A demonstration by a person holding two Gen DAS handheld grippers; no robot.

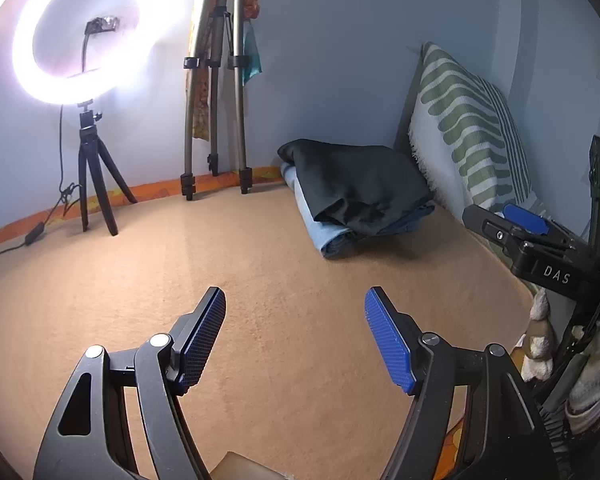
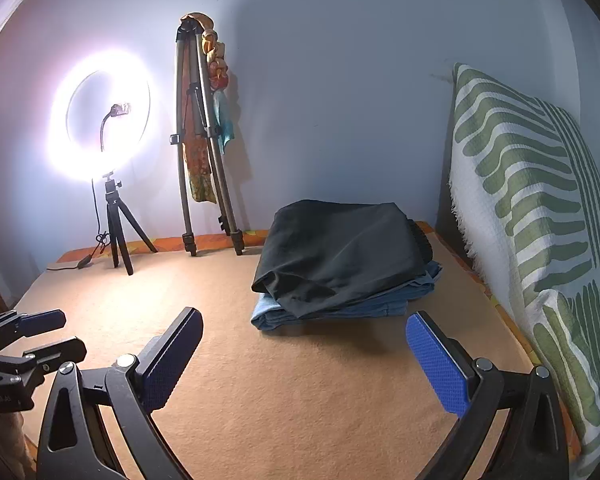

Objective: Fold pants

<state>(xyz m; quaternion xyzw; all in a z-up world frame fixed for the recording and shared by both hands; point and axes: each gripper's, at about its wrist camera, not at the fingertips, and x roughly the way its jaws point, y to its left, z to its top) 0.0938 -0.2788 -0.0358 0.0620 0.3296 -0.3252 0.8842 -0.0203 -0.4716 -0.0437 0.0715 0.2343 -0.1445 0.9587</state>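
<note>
The left gripper (image 1: 295, 322) hovers over bare tan covering, its two black plastic arms spread apart with nothing between the ribbed blue pads (image 1: 388, 344). The right gripper (image 2: 304, 354) is likewise spread and empty, its textured blue pads facing each other across a stretch of the same fuzzy, felt-like tan blanket (image 2: 284, 408) that covers the bed.

Far and to the right, near the wall, the folded black pants (image 2: 340, 254) lie as a soft rectangular slab with a few loose creases, stacked on a folded pair of light blue jeans (image 2: 300, 314) whose thicker denim edges stick out below. Both grippers are well apart from this stack.

A woven white cushion (image 2: 540, 208) with green wavy stripes and a fringed edge leans upright at the right. At the far left a glowing ring light (image 2: 100, 128) stands on a small black tripod (image 2: 118, 236), beside a taller folded metal tripod (image 2: 204, 152) draped with patterned cloth.
</note>
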